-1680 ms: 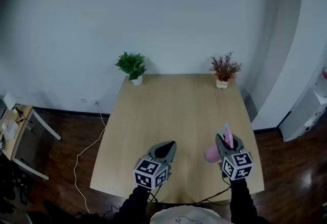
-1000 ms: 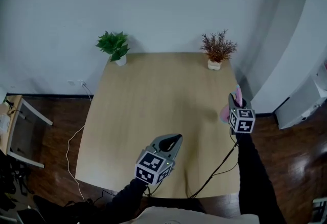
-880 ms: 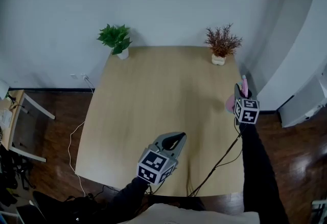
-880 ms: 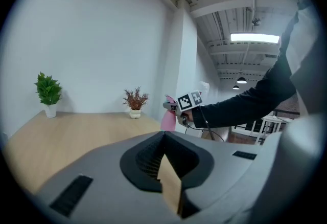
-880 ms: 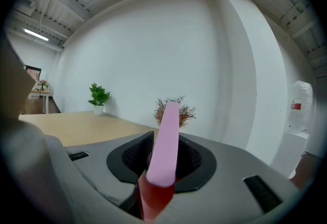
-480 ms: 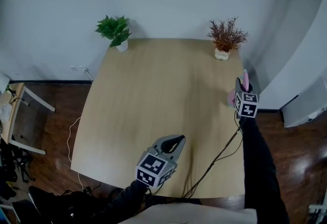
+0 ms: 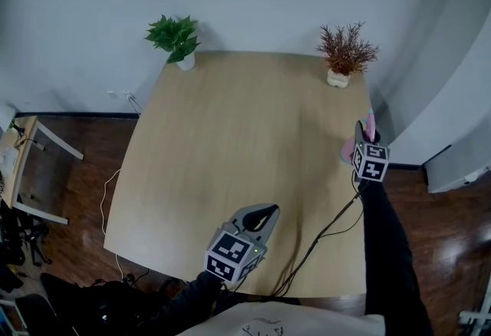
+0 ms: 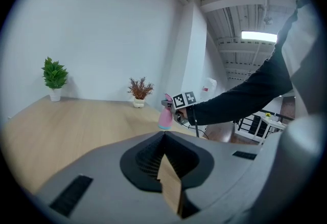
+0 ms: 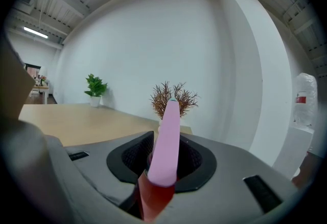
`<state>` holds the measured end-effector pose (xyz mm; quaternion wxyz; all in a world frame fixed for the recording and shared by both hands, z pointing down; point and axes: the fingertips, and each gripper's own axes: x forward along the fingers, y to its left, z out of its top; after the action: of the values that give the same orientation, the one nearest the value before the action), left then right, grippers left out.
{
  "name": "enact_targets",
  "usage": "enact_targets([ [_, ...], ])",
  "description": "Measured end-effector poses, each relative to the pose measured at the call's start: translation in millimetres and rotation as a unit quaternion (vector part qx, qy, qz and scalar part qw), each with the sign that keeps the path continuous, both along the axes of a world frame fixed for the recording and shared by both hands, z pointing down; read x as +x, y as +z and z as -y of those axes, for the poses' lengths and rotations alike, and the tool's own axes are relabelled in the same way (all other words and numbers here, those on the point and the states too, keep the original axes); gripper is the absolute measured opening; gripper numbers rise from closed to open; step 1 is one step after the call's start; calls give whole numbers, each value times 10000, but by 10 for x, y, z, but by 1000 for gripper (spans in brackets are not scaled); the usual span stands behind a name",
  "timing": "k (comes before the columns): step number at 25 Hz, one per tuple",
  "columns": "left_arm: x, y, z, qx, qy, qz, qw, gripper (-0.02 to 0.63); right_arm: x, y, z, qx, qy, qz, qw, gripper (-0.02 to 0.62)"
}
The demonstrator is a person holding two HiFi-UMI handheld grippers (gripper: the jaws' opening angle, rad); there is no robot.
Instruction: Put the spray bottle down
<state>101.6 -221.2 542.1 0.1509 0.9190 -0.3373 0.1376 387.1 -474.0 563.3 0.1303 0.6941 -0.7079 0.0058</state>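
Note:
The pink spray bottle point(image 7: 348, 149) hangs at the table's right edge, with my right gripper point(image 7: 363, 132) shut on its upper part. In the right gripper view the bottle's pink top point(image 9: 167, 131) stands up between the jaws. From the left gripper view the bottle point(image 8: 164, 116) is upright, its base close to the tabletop; I cannot tell if it touches. My left gripper point(image 7: 263, 213) hovers over the table's near edge, shut, with nothing between its jaws.
The light wooden table point(image 7: 230, 143) carries a green potted plant point(image 7: 175, 37) at the far left corner and a dried brown plant point(image 7: 346, 54) at the far right corner. A cable point(image 7: 322, 233) trails over the near right of the table. A chair point(image 7: 23, 173) stands at the left.
My right gripper has carried the bottle from the table's near right to its right edge and lower. The left gripper has sunk a little near the front edge.

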Motion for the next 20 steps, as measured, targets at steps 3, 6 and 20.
enact_targets([
  [3, -4, -5, -9, -27, -11, -23, 10000, 18, 1, -2, -3, 23, 20, -82, 10000, 95],
  [6, -24, -1, -21, -41, -10, 3, 10000, 18, 17, -2, -10, 51, 55, -106, 9999, 95],
  [20, -144, -36, -86, -55, -14, -22, 10000, 18, -34, -20, -177, 170, 138, 134, 9997, 314],
])
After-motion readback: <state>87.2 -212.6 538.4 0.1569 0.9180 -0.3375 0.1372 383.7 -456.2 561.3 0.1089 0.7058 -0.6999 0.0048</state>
